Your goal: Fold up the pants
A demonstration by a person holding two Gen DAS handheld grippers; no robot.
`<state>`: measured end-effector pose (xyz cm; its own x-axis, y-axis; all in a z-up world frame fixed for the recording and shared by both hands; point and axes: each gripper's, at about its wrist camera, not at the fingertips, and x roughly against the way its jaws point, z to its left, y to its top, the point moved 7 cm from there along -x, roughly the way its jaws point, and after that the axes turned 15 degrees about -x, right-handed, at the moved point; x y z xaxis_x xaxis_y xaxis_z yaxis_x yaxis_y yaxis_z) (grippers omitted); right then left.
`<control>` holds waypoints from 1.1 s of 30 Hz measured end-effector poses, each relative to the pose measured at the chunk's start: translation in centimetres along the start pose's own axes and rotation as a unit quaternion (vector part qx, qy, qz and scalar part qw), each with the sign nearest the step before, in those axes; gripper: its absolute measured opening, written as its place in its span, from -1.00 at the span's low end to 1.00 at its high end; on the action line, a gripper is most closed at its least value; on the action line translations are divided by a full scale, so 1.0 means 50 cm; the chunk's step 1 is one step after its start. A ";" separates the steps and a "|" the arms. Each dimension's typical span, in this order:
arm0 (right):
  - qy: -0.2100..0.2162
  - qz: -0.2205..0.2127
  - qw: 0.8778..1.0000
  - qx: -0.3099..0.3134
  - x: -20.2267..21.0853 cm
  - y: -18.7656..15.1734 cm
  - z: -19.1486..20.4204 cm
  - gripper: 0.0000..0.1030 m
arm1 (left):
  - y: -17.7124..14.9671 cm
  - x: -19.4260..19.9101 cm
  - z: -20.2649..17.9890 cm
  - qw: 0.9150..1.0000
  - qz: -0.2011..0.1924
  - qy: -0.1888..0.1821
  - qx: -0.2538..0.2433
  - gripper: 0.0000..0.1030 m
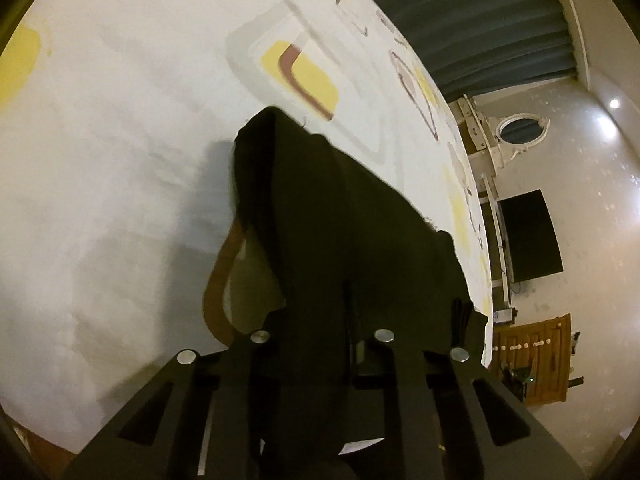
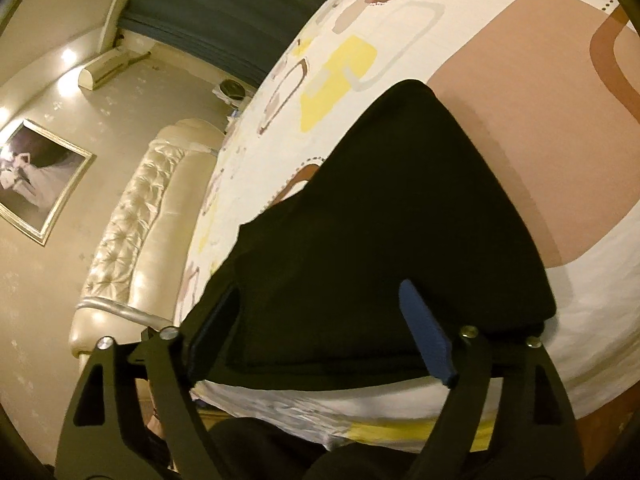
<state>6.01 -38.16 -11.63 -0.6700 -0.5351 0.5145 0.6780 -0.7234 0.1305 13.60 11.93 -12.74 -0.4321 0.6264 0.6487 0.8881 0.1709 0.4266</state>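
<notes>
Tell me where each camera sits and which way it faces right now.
Left wrist: on the left gripper, looking down along it over the bed toward the curtain; jaws shut on the pants.
Right wrist: on the right gripper, looking down across the bed toward the headboard; jaws open, a dark knee at the bottom edge.
Shared: pants, bed, curtain.
</notes>
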 end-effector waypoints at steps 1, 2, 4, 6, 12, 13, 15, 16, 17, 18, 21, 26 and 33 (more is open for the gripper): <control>0.004 -0.001 1.000 -0.002 0.000 0.001 0.001 0.72 | 0.004 0.005 -0.007 1.000 -0.003 0.000 -0.002 -0.71; 0.008 -0.003 1.000 -0.004 0.001 0.001 0.002 0.75 | 0.009 0.013 -0.018 1.000 -0.005 0.000 -0.005 -0.72; 0.012 -0.006 1.000 -0.007 0.001 0.002 0.002 0.76 | 0.020 0.034 -0.051 1.000 -0.011 -0.002 -0.014 -0.73; 0.016 -0.007 1.000 -0.008 0.002 0.003 0.002 0.79 | 0.031 0.051 -0.090 0.999 -0.016 -0.002 -0.031 -0.73; 0.022 -0.005 1.000 -0.014 0.003 0.006 0.002 0.82 | 0.055 0.083 -0.261 0.994 -0.023 0.000 -0.105 -0.75; 0.022 -0.004 1.000 -0.015 0.003 0.007 0.001 0.82 | 0.053 0.084 -0.293 0.993 -0.023 -0.001 -0.117 -0.75; 0.023 -0.003 1.000 -0.016 0.002 0.008 0.001 0.82 | 0.053 0.079 -0.365 0.990 -0.021 -0.004 -0.143 -0.75; 0.023 -0.003 1.000 -0.016 0.003 0.008 0.000 0.82 | 0.054 0.075 -0.390 0.988 -0.019 -0.004 -0.152 -0.75; 0.024 -0.003 1.000 -0.015 0.003 0.008 0.001 0.82 | 0.054 0.068 -0.416 0.987 -0.016 -0.002 -0.162 -0.75; 0.024 -0.004 1.000 -0.013 0.002 0.007 0.001 0.82 | 0.055 0.059 -0.446 0.985 -0.014 0.000 -0.172 -0.75; 0.021 -0.005 1.000 -0.009 0.000 0.004 0.004 0.82 | 0.051 0.034 -0.513 0.981 -0.009 -0.006 -0.192 -0.75; 0.023 -0.005 1.000 -0.007 0.002 0.003 0.007 0.82 | 0.042 -0.030 -0.599 0.976 0.002 -0.001 -0.218 -0.75; 0.030 -0.005 0.999 -0.012 -0.002 0.001 0.008 0.82 | 0.003 -0.119 -0.675 0.969 0.014 0.019 -0.246 -0.75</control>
<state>6.24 -37.96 -11.37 -0.6937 -0.5525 0.4621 0.6645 -0.7385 0.1147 11.04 -17.44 4.77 -0.4219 0.5962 0.6830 0.7215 -0.2354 0.6511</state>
